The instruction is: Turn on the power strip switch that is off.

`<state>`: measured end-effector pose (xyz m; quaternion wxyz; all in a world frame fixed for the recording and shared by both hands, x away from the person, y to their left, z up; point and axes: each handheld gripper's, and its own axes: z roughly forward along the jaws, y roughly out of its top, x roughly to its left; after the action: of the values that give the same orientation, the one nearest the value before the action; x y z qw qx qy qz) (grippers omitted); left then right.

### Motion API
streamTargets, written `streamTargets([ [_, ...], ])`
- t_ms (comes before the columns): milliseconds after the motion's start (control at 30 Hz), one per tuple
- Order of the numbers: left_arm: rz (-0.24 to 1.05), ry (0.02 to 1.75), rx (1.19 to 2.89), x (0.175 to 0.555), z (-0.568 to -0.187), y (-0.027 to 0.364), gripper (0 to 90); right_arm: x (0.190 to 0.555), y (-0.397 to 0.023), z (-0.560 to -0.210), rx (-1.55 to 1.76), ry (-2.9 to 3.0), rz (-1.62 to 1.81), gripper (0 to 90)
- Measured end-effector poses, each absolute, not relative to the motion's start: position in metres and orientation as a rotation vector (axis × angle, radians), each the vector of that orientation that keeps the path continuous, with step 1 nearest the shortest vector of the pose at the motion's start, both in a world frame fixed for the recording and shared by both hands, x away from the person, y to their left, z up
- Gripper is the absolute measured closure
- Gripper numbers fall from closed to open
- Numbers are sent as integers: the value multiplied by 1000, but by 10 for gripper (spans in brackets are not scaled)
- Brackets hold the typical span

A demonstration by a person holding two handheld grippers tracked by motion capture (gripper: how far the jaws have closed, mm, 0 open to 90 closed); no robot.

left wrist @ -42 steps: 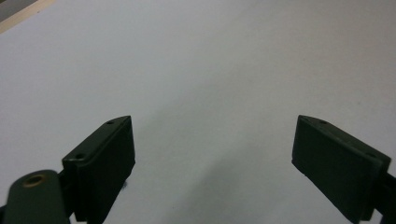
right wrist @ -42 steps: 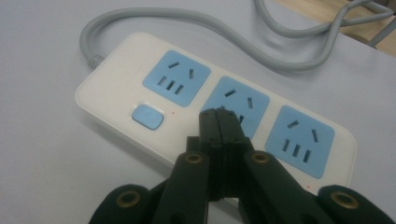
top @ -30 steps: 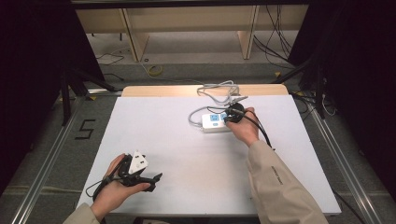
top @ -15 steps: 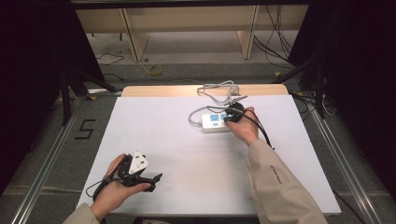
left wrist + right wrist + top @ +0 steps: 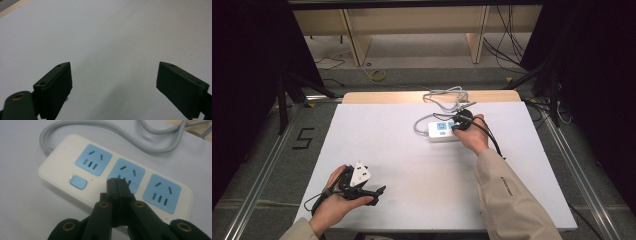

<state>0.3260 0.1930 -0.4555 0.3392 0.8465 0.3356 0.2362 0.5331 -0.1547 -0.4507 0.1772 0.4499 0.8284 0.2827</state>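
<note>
Two grippers on the white table, well apart. Right gripper has its jaws clenched together, nothing between them. Its tips sit just over the middle socket of a white power strip with three blue sockets; whether the tips touch the socket face can't be told. Blue power button is just left of the fingertips in the right gripper view, first socket beyond it, third socket to the right of the tips. Grey cord leaves the strip's far-left end and loops away behind the strip, well past the fingertips. In the high view the strip lies flat near the table's far edge, under the right hand, cord coiling toward the wooden edge.

Left gripper is released: jaws wide apart, bare table surface between and ahead of its pads, nothing gripped. High view shows it low at the near-left of the table in the left hand, far from the strip.
</note>
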Motion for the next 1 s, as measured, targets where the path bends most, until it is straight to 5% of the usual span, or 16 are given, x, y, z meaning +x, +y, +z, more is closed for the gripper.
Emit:
streamTargets([
  [1000, 613, 874, 2203, 326, -456, 192, 127, 534, -153, -450, 1290, 2345, 776, 900],
])
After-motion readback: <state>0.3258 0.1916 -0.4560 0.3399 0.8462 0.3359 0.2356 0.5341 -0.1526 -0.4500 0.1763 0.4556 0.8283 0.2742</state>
